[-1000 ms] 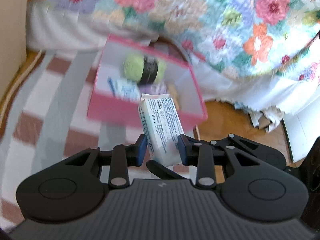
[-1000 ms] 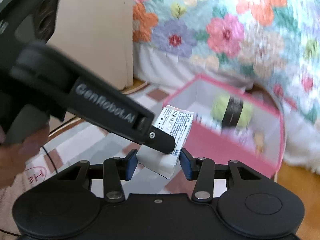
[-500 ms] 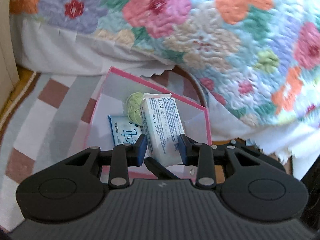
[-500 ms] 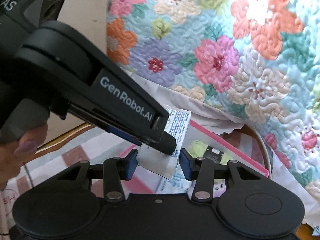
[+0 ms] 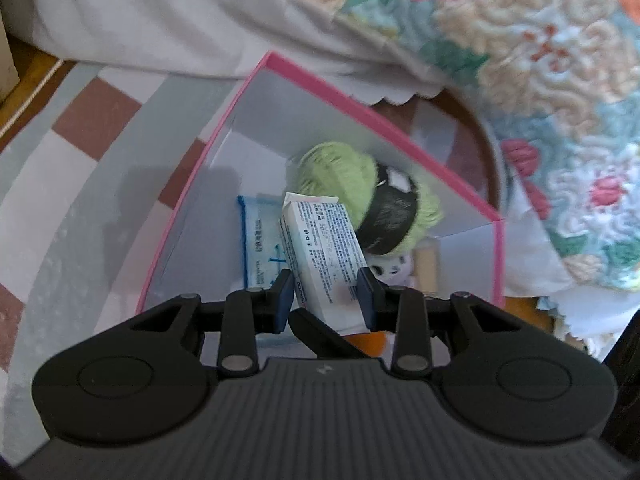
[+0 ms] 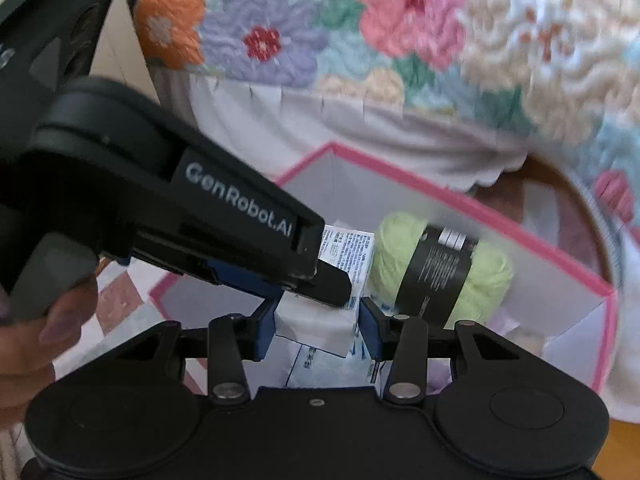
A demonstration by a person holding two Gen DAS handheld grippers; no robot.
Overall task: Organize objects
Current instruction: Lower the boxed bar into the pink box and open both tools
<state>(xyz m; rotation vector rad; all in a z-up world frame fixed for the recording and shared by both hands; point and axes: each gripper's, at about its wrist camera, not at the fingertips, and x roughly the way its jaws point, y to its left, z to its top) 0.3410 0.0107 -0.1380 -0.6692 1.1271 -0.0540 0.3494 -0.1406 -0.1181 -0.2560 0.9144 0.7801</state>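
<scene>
Closest to both cameras, the left gripper (image 5: 324, 296) and the right gripper (image 6: 317, 322) each have their blue-padded fingers (image 5: 283, 294) closed on the same white printed tissue pack (image 5: 322, 258), holding it tilted above the open pink box (image 5: 316, 76). From the right wrist view, the left gripper's black body crosses in front of the pack, with a hand (image 6: 36, 344) on its handle. Below the pack, inside the box, lie a blue-edged tissue packet (image 5: 258, 250) and a green yarn ball (image 6: 440, 276) with a black label (other small items there are too blurred to name). The box sits on a checked rug (image 5: 80, 160). Beyond it hangs a floral quilt (image 6: 400, 28) over a bed.
</scene>
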